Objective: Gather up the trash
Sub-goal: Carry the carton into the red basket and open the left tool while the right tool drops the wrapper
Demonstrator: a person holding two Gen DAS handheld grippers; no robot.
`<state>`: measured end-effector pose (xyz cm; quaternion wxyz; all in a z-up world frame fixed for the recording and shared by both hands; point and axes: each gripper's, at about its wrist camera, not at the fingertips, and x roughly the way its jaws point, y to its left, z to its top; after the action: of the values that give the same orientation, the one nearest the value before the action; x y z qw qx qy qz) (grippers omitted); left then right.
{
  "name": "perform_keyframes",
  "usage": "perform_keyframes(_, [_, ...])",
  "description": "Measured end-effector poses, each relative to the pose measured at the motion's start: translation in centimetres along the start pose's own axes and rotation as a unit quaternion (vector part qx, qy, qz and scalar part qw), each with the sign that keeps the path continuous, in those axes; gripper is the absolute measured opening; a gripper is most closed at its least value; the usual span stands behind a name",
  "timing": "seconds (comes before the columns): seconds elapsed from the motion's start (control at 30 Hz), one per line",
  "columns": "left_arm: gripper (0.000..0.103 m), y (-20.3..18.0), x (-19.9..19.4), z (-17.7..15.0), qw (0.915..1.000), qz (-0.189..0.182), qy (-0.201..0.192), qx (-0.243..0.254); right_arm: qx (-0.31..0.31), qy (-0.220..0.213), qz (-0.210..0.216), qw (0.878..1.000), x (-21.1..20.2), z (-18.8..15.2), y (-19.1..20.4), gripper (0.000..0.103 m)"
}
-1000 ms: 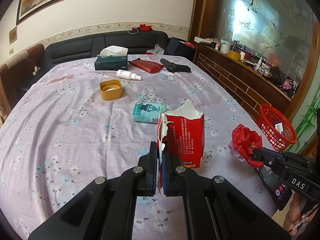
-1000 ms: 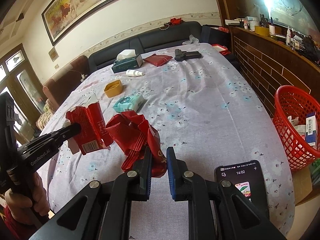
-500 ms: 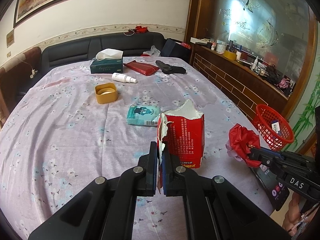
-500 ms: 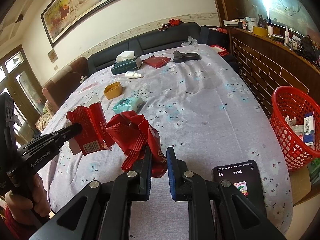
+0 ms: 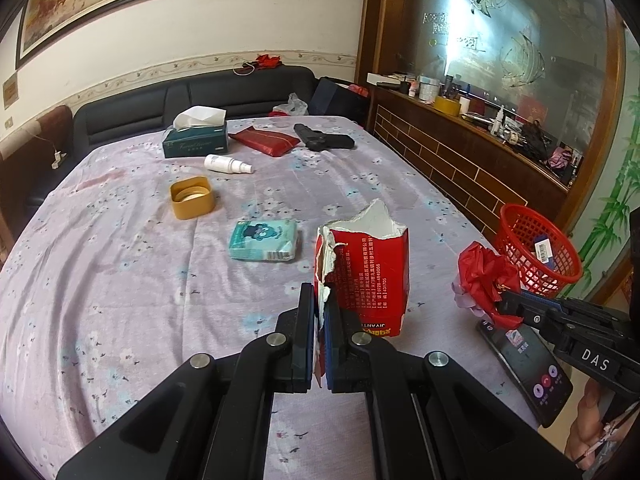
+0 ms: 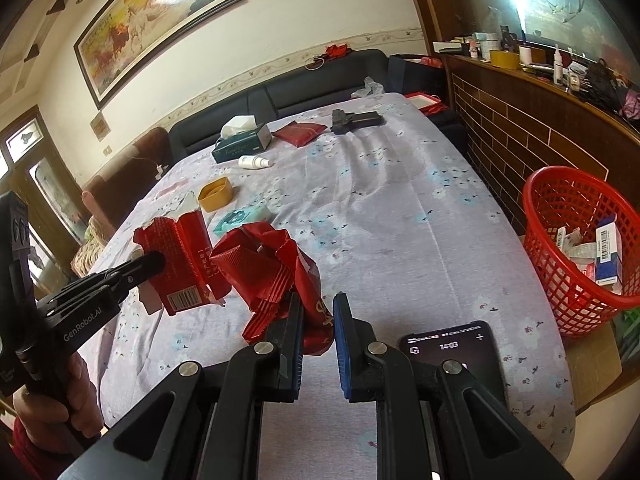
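A torn red carton [image 5: 368, 276] hangs upright over the flowered tablecloth, and my left gripper [image 5: 318, 300] is shut on its ripped left edge. The right wrist view shows the same carton [image 6: 184, 256] at the left, with the left gripper [image 6: 154, 260] clamped on it. My right gripper [image 6: 316, 308] is shut on a crumpled red wrapper [image 6: 264, 268], held above the cloth; that wrapper [image 5: 484, 276] and the right gripper [image 5: 506, 302] also appear at the right of the left wrist view. A red mesh basket [image 6: 568, 172] with several boxes in it stands beside the table's right edge.
On the table lie a teal tissue pack [image 5: 264, 240], a yellow box [image 5: 191, 198], a white spray bottle [image 5: 226, 164], a green tissue box [image 5: 196, 142], a red pouch [image 5: 268, 140] and a black object [image 5: 324, 140]. A phone [image 6: 452, 344] rests near the front right edge. A wooden counter runs along the right.
Both grippers have drifted a little with their loads, so the table items sit slightly further left in the left wrist view. Both grips are unchanged.
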<state>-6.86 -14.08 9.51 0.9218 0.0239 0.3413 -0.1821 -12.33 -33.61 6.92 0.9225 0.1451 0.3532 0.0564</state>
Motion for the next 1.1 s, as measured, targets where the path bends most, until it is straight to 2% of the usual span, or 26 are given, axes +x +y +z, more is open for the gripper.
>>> perform_keyframes(0.23, [0.003, -3.0, -0.4, 1.6, 0.9992, -0.026, -0.009, 0.029, 0.037, -0.036, -0.015, 0.999, -2.9, 1.0, -3.4, 0.015])
perform_keyframes(0.37, [0.003, -5.1, -0.1, 2.8, 0.9978, -0.054, -0.005, 0.039, 0.063, -0.063, -0.031, 0.995, -5.2, 1.5, -6.2, 0.015])
perform_keyframes(0.7, [0.004, -13.4, 1.2, 5.6, 0.9883, -0.123, 0.003, 0.089, 0.15, -0.126, -0.096, 0.976, -11.6, 1.5, -15.3, 0.015])
perform_keyframes(0.83, [0.004, -17.6, 2.4, 6.3, 0.9825, -0.148, 0.01, 0.113, 0.173, -0.138, -0.117, 0.968, -13.2, 1.3, -17.9, 0.015])
perform_keyframes(1.1, [0.004, -23.6, 5.9, 7.1, 0.9762, -0.166, 0.029, 0.137, 0.205, -0.137, -0.14, 0.959, -14.1, 1.2, -22.4, 0.015])
